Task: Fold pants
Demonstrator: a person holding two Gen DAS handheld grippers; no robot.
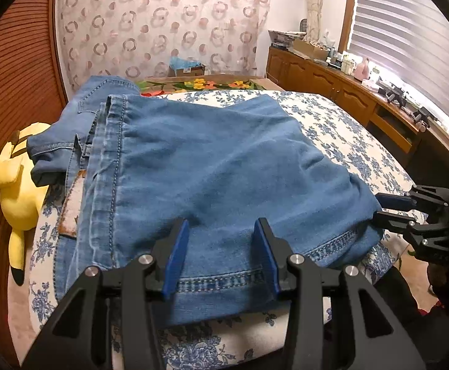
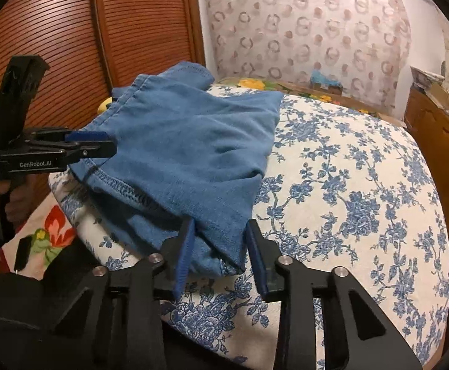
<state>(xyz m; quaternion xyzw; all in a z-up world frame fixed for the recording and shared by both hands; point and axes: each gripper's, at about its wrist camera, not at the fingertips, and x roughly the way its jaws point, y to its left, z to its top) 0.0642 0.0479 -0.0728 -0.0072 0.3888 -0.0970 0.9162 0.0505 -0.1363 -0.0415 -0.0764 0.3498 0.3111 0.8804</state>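
At the near edge of the bed, left gripper [image 1: 221,246] has its blue-padded jaws spread wide, poised over the stitched hem of the jeans [image 1: 212,169]; nothing is clamped between them. Hem band runs across just under the fingertips. Whether the pads touch the cloth, cannot tell.

Right gripper [image 2: 220,246] is also parted wide, straddling the near corner of the folded denim [image 2: 187,154]; the corner lies between the two pads and the jaws are not pinched on it. From the left wrist view this gripper comes in from the right side, its tips right at the pants' right edge by the hem.

Jeans lie folded in a thick, roughly rectangular stack on the floral bedspread [image 2: 363,185], toward the bed's left side, waistband part bunched at the far left with a worn leather patch [image 1: 70,209] showing. Fabric is rumpled, with soft creases across the top layer.

Beside the pants on the left, a yellow plush toy [image 1: 18,191] lies at the bed's edge, touching the denim. Behind it, a slatted wooden door [image 1: 18,71]. Far wall has a patterned curtain [image 1: 162,24]; on the right, a wooden cabinet [image 1: 332,83] with clutter under window blinds [image 1: 409,40].
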